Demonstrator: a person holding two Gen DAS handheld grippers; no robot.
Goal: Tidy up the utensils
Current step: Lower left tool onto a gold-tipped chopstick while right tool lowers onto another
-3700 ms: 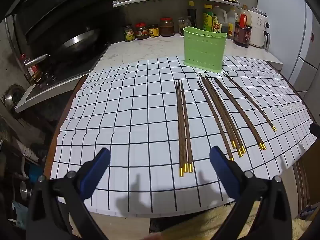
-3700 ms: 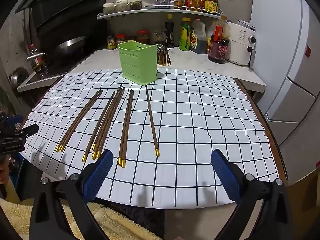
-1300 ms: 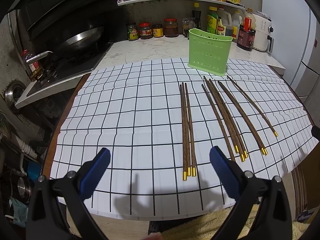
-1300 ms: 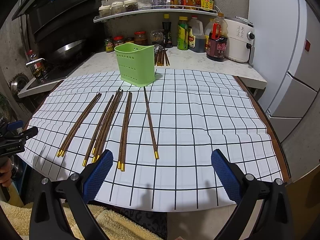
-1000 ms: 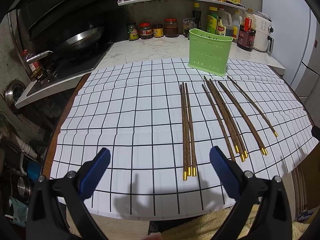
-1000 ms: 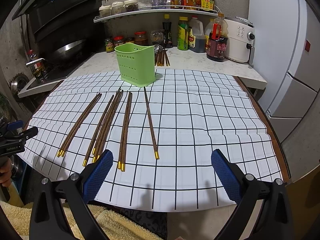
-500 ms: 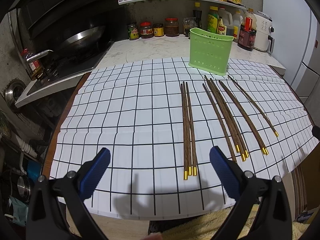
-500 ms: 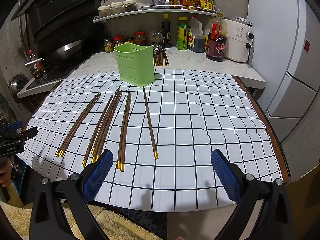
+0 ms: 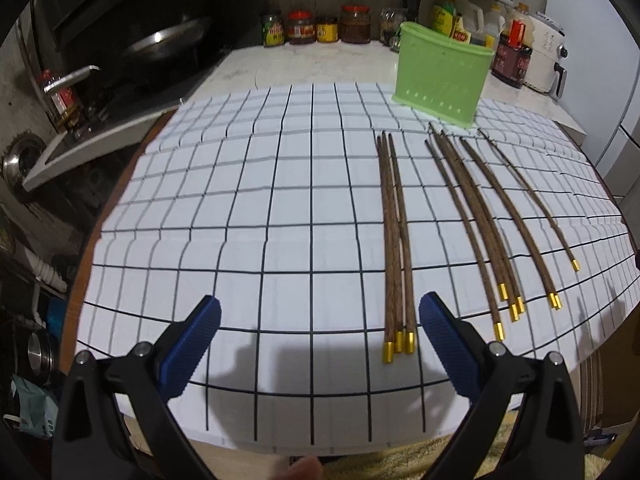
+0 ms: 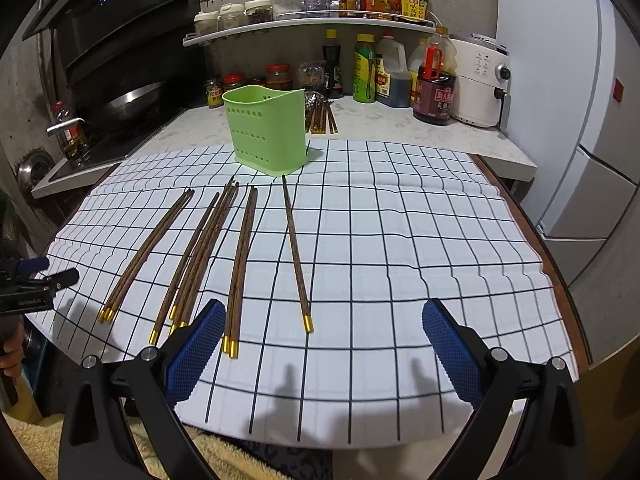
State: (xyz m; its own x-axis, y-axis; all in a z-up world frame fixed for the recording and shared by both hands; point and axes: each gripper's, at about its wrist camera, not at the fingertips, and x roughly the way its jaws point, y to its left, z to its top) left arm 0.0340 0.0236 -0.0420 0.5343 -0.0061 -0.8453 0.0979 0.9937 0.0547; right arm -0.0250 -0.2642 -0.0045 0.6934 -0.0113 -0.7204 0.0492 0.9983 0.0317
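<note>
The left gripper is now brought lower and nearer to the chopsticks, fingers wide apart; a first grasp seems prepared. The right gripper is also held apart, empty. All chopsticks lie before the holder, none inside yet.

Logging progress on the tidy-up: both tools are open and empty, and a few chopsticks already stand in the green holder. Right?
Not quite. The green holder looks empty in the right wrist view; all the chopsticks lie flat on the checked cloth. The left tool and right tool are open and empty, as you said.
</note>
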